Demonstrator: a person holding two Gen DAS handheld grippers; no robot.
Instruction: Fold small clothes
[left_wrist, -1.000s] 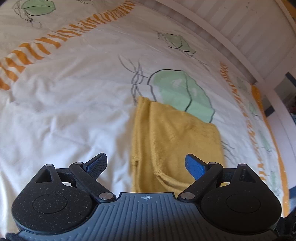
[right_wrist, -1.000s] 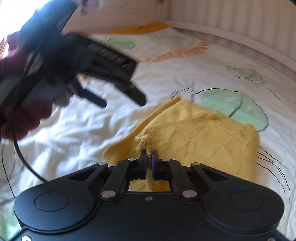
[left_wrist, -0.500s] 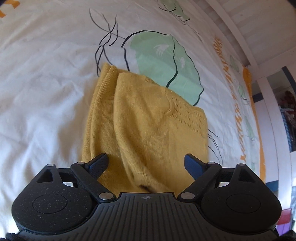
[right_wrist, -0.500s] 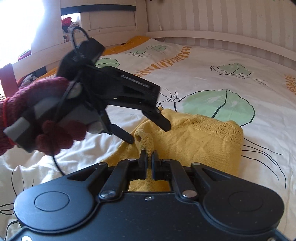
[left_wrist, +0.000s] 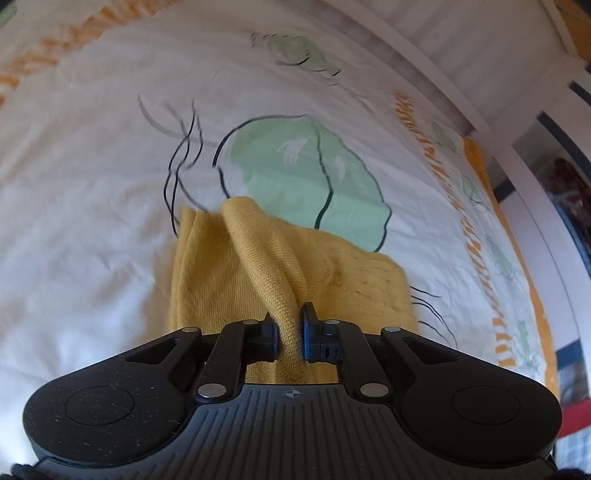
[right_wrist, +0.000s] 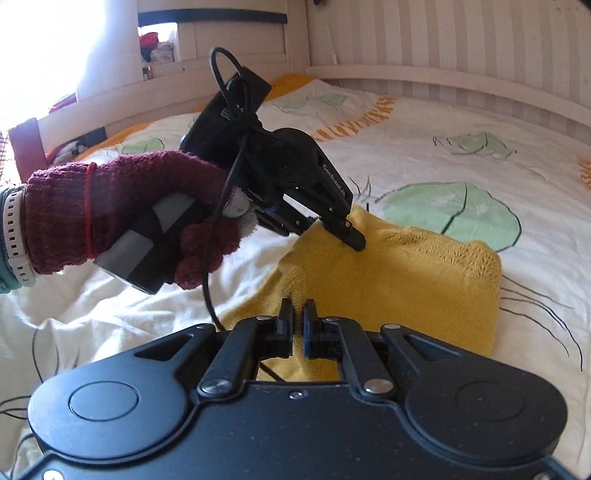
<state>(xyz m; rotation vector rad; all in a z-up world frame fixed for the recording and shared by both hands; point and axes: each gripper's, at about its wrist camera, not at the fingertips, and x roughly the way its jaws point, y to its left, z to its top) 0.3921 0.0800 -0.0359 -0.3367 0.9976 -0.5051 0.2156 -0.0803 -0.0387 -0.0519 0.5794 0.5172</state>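
While the yellow knit garment (left_wrist: 325, 280) lies folded on the printed bedsheet (left_wrist: 92, 192), the left gripper (left_wrist: 290, 334) pinches a raised fold of it; the right gripper (right_wrist: 298, 326) likewise clamps its near edge, both directly against the fabric.

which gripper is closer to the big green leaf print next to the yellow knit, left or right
Left. The left gripper pinches the yellow knit farther up, toward the green leaf print. The right gripper grips the knit's near edge, farther from the leaf.
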